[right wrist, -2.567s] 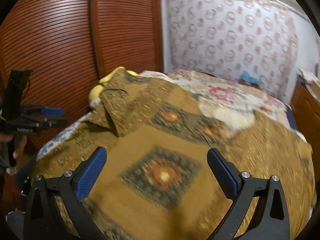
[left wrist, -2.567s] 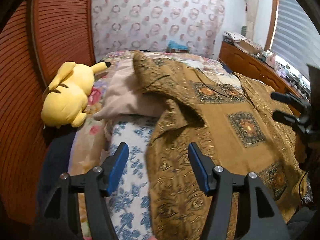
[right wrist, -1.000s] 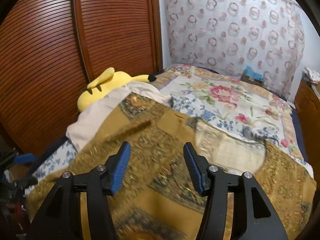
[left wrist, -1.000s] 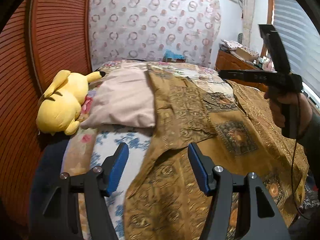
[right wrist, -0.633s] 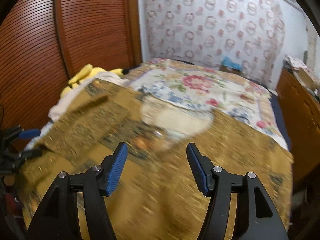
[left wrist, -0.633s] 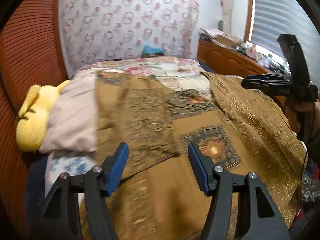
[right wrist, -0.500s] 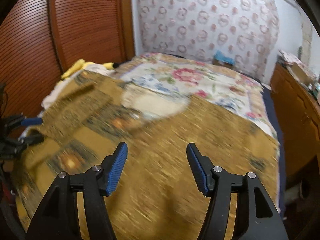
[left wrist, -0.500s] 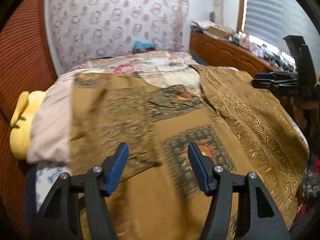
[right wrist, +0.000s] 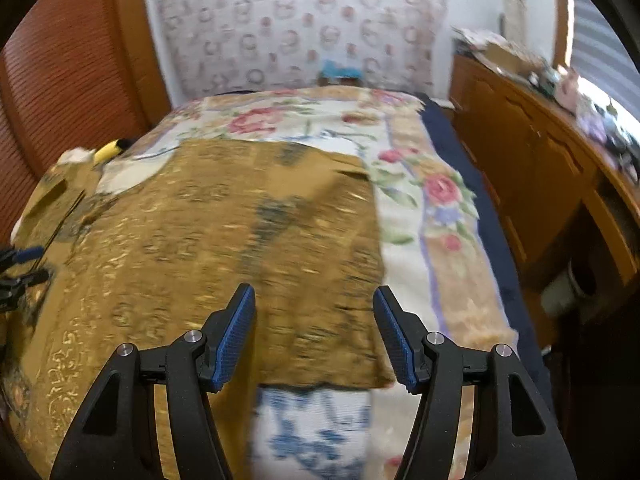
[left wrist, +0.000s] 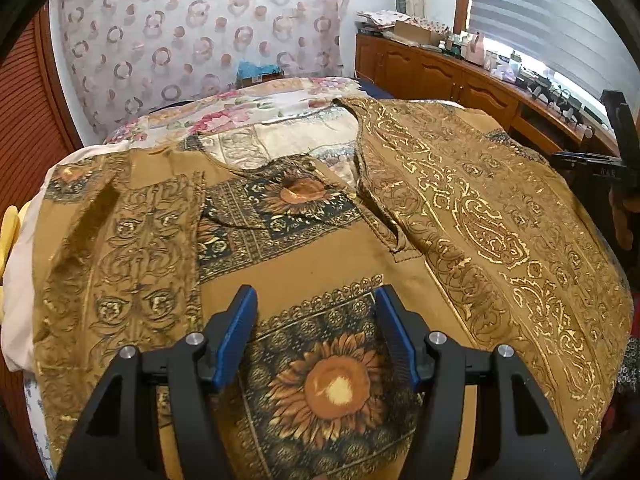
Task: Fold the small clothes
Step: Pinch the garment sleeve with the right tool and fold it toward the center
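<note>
The shirt (left wrist: 304,264) lies spread on the bed (right wrist: 404,216), front up, where earlier its left side was folded over. The left gripper (left wrist: 316,332) now hangs over the near sunflower print, jaws spread and empty, unchanged in width. The right gripper (right wrist: 314,330) has swung to the shirt's right sleeve edge; its jaws have just been opening and stand spread with nothing between them. The yellow plush (left wrist: 8,224) now shows only at the far left. No writing is legible.
</note>
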